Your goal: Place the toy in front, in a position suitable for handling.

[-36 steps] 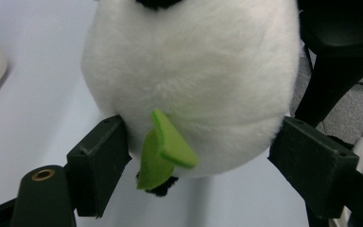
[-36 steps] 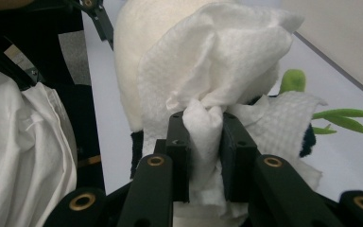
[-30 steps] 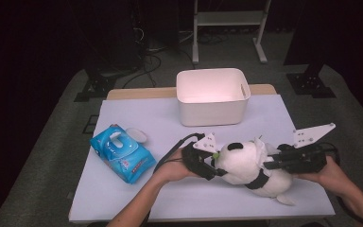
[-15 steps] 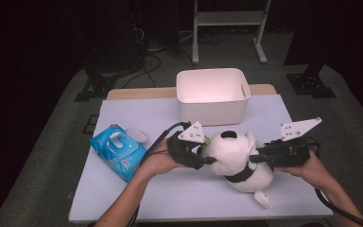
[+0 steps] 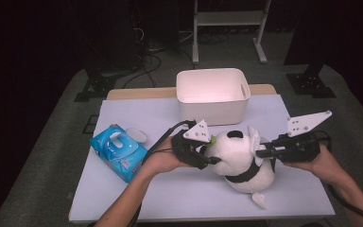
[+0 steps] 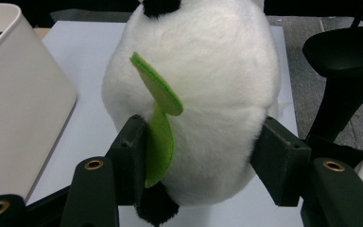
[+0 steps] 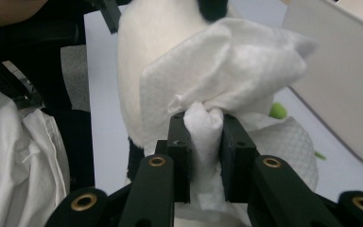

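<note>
A white plush panda (image 5: pixel 238 163) with black ears and a black band sits between my two grippers at the front middle of the table (image 5: pixel 137 198). My left gripper (image 5: pixel 211 154) is shut on its head from the left. In the left gripper view the pads (image 6: pixel 131 156) press into the white fur (image 6: pixel 208 71), with a green felt leaf (image 6: pixel 159 97) against one pad. My right gripper (image 5: pixel 261 152) comes in from the right, shut on a bunched white wipe (image 7: pixel 227 66) that lies against the panda's body (image 7: pixel 134 56).
A white plastic bin (image 5: pixel 212 94) stands just behind the panda, open and empty-looking. A blue pack of wipes (image 5: pixel 118 151) lies at the front left with a small white oval lid (image 5: pixel 136 135) beside it. Chair and stand legs surround the table.
Both hands have risen a little, carrying the panda up and slightly left. The wipe stays pinched in the right gripper and the left gripper stays on the head.
</note>
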Available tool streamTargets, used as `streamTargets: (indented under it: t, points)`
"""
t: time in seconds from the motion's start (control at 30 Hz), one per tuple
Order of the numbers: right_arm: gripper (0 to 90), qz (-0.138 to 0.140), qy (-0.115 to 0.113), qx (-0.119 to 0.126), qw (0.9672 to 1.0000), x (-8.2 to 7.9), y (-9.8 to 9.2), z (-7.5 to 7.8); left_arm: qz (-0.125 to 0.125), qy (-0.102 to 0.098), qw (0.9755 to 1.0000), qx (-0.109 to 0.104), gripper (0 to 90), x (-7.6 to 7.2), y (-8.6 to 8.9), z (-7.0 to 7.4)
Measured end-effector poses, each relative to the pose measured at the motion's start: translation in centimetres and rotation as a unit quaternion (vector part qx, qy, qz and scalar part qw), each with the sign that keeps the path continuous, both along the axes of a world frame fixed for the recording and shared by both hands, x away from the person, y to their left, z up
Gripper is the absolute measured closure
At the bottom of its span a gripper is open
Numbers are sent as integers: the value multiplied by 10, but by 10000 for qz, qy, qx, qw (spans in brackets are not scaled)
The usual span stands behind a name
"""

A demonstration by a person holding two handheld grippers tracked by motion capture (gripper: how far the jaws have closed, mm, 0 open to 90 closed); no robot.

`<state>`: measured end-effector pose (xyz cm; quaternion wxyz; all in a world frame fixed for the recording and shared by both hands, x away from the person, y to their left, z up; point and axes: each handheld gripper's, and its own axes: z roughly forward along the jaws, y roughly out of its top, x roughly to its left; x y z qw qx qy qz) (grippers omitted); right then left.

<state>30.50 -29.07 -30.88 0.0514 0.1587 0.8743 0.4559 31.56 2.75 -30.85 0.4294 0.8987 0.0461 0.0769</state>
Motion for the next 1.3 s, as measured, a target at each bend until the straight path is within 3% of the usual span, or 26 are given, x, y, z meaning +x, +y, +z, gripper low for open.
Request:
streamTargets:
  t: [0.3, 0.47, 0.63, 0.9, 0.97, 1.13, 1.3]
  points:
    - [761, 146, -362, -191, 9991, 1, 14, 33, -154, -28, 9999, -1, 410, -2, -18, 2]
    - [764, 89, -324, -485, 9983, 2, 13, 24, -162, 81, 9998, -57, 372, 1, -22, -3]
    - [766, -21, -270, -447, 9986, 0, 3, 19, -192, 112, 9997, -136, 301, 3, -24, -2]
    - [765, -36, -244, -500, 9984, -2, 0, 19, -114, 460, 9987, -179, 235, 8, -18, -19]
    - [765, -58, -193, -447, 9988, -2, -2, 17, -146, 505, 9984, -210, 256, 9, -19, -22]
    - [765, -101, -150, -317, 9993, -3, -4, 16, -114, 353, 9988, -320, 402, 8, -17, -17]
    - [765, -76, -171, 12, 9998, -1, -3, 18, -93, 201, 9991, -361, 449, 8, -9, -5]
